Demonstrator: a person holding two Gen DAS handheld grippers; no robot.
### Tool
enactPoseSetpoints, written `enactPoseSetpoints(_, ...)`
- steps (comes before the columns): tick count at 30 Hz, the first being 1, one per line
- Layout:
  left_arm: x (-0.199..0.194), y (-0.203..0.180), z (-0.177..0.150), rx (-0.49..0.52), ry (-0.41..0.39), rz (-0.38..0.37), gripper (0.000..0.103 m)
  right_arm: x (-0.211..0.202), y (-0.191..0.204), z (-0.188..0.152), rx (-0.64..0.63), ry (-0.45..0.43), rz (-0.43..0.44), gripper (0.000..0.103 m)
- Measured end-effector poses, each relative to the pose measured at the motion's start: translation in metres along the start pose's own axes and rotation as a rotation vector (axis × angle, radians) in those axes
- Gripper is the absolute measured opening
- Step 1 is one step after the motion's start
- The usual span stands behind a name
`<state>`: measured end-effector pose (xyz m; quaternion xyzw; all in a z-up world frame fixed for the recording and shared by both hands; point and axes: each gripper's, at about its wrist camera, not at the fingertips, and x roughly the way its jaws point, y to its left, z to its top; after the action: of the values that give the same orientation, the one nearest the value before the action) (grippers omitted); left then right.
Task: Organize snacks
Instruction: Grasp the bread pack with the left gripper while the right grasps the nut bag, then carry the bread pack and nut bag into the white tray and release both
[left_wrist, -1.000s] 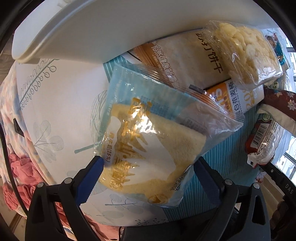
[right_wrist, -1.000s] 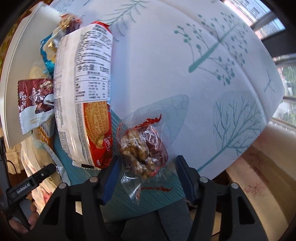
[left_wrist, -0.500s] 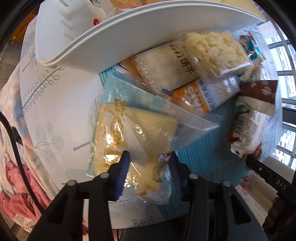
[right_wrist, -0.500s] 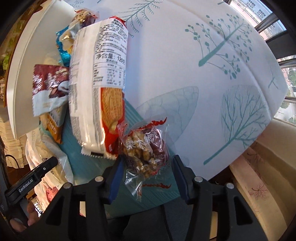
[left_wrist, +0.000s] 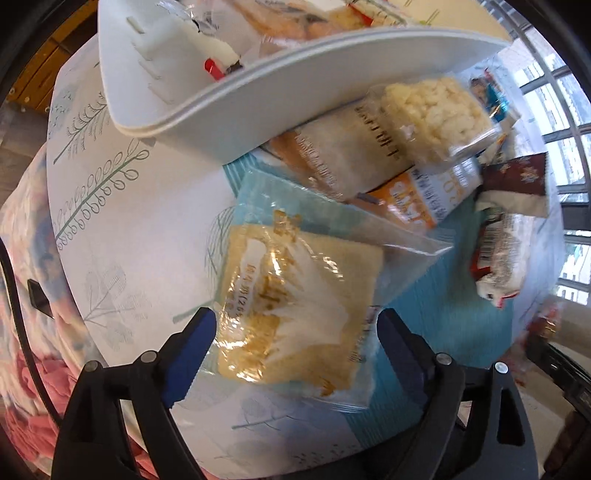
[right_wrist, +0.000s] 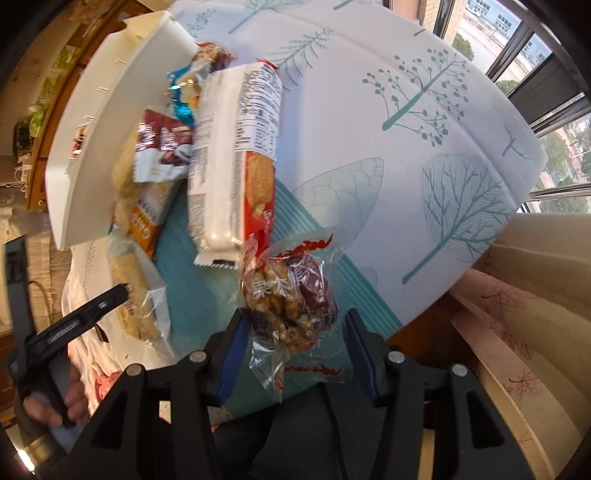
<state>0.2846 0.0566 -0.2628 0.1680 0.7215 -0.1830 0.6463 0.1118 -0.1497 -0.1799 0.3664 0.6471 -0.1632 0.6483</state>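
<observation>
In the left wrist view my left gripper is shut on a clear bag of yellow sponge cake and holds it above the table. Beyond it lie a puffed rice cake pack, an orange-and-white bar pack and a dark red wrapper, next to a white tray with snacks inside. In the right wrist view my right gripper stands around a small clear bag of nuts and red dates, jaws apart and wider than the bag. A long biscuit pack lies just beyond.
The round table has a white cloth with teal tree prints and a teal placemat under the snacks. The table edge is close below both grippers. A cushioned seat and windows lie to the right. The left gripper also shows in the right wrist view.
My left gripper closed on the sponge cake bag, lifted it and pulled back; its jaws stand wider now than half a second ago. The right gripper rose and drew back around the nut bag.
</observation>
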Motion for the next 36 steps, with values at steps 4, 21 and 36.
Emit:
enactPoseSetpoints(4,0.014,-0.001,0.006,0.01,0.011,-0.007,0.094,-0.013,0.005,-0.015,-0.001,-0.025,0.02,0.052)
enactPoseSetpoints(21,0.038,-0.015,-0.001,0.072,-0.02,0.017,0.099,-0.036,-0.024,-0.025,0.021,-0.069,0.05,0.052)
enactPoseSetpoints(36,0.037,-0.023,-0.037,-0.02,0.06,0.047,0.091,-0.052,0.014,0.021,-0.149,-0.045,0.109,0.052)
